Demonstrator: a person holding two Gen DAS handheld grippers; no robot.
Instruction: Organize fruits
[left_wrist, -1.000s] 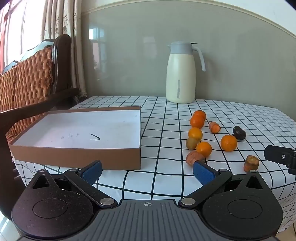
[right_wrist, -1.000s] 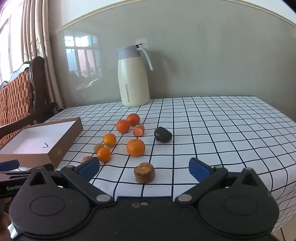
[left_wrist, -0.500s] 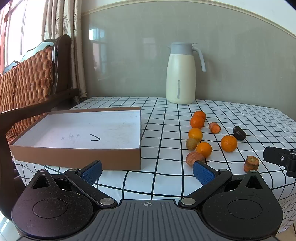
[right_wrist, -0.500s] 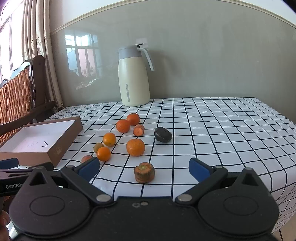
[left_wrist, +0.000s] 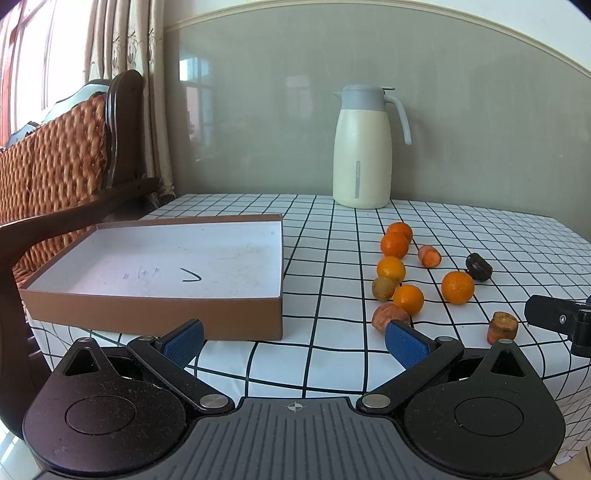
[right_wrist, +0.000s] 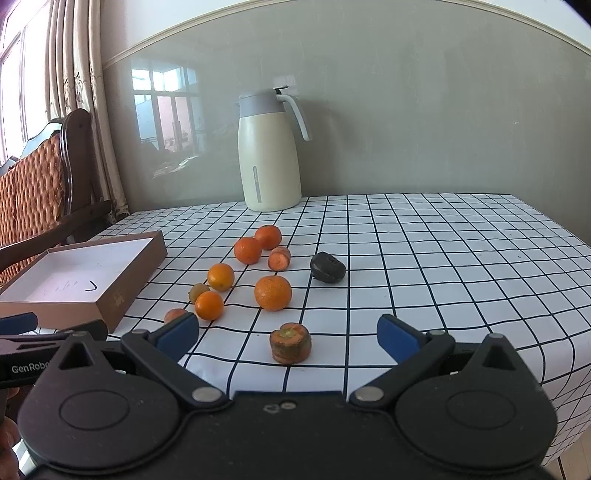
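Several oranges, such as the largest orange (right_wrist: 273, 292) (left_wrist: 457, 287), lie loose on the checked tablecloth with a carrot stub (right_wrist: 290, 343) (left_wrist: 502, 326), a carrot piece (right_wrist: 279, 258), a brownish fruit (left_wrist: 384, 288) and a dark fruit (right_wrist: 327, 267). An empty brown box (left_wrist: 155, 310) (right_wrist: 122, 295) with a white inside sits to their left. My left gripper (left_wrist: 294, 342) is open and empty at the table's front edge, in front of the box corner. My right gripper (right_wrist: 289, 334) is open and empty, with the carrot stub between its fingers and just beyond them.
A cream thermos jug (left_wrist: 362, 147) (right_wrist: 269, 151) stands at the back against the wall. A wooden wicker chair (left_wrist: 55, 166) stands left of the table. The table's front edge lies just below both grippers, its right edge (right_wrist: 576, 332) close by.
Both grippers have stayed open and nearly still. The right wrist view has drifted slightly. No fruit has moved.
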